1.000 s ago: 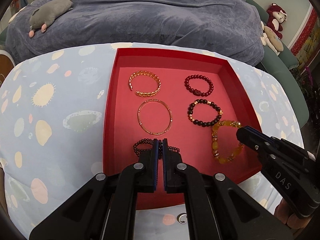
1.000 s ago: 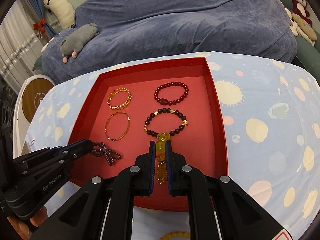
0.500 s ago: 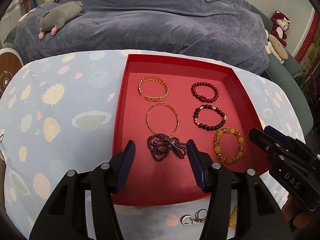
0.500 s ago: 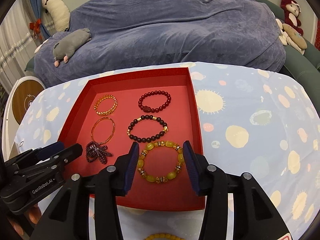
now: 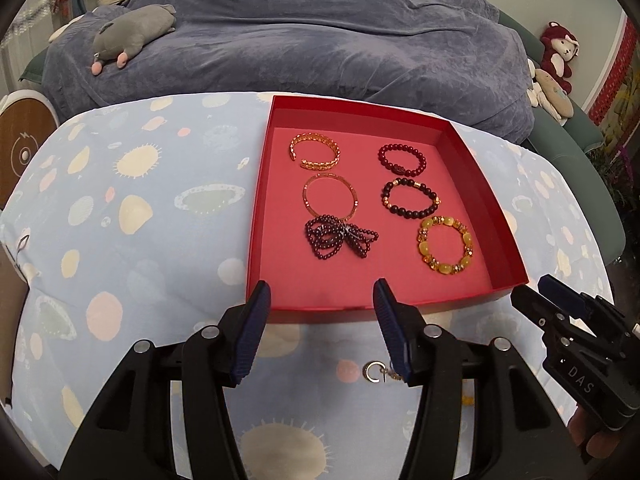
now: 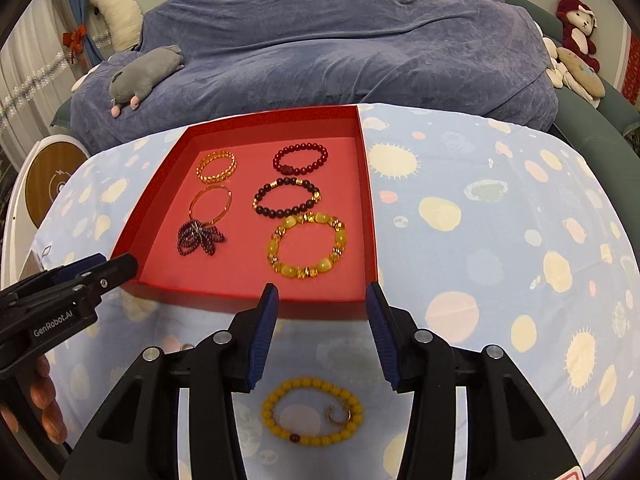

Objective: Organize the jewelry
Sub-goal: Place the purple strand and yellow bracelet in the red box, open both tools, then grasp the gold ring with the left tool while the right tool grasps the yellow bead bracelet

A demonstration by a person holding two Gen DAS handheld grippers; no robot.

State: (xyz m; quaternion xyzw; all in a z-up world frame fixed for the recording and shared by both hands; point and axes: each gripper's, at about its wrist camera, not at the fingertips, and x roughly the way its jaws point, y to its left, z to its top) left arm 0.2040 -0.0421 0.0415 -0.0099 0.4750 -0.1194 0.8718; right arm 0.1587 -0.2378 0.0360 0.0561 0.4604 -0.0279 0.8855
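Six bracelets (image 5: 445, 245) in red tray (image 5: 256, 240); one outside (image 6: 312, 411).

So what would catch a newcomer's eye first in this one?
The red tray on the spotted cloth, with six bracelets in two columns; the big yellow bracelet lies nearest on the right. Both grippers, left and right, hang open and empty before the tray, with a yellow bead bracelet outside it.
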